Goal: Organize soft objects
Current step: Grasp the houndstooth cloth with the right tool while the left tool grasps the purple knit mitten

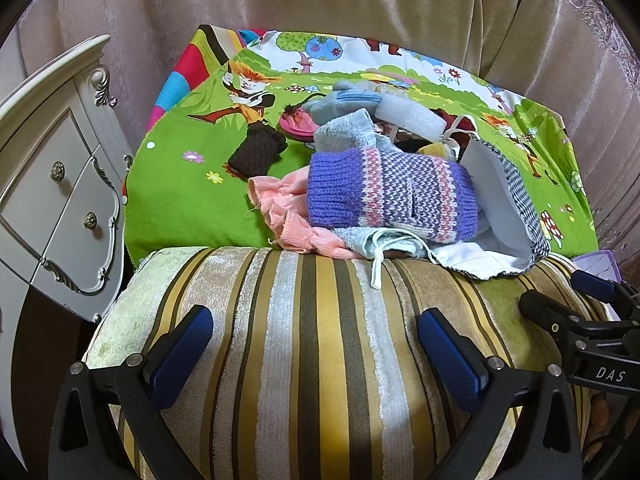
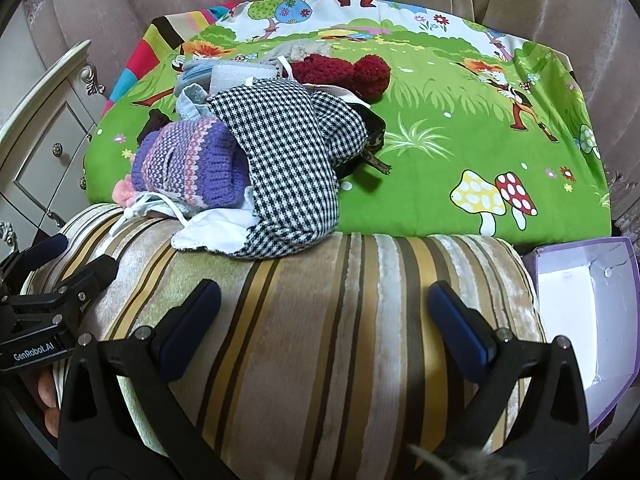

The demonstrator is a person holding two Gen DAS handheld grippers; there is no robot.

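Here both the left gripper (image 1: pixel 316 346) and the right gripper (image 2: pixel 324 320) hover released above the striped cushion (image 2: pixel 320 312), holding nothing. The tangled pile (image 2: pixel 256 152) straddles its edge; lifting the checked cloth (image 2: pixel 288 160) may drag strings along. The green bedspread (image 2: pixel 460 148) rightward lies open.

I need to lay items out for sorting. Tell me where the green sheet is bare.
The widest bare stretch of the green sheet runs from the dark red pompom item to the mushroom print. A smaller patch lies between the white nightstand and the brown knit piece. The pile around the purple knit hat and houndstooth cloth is crowded.
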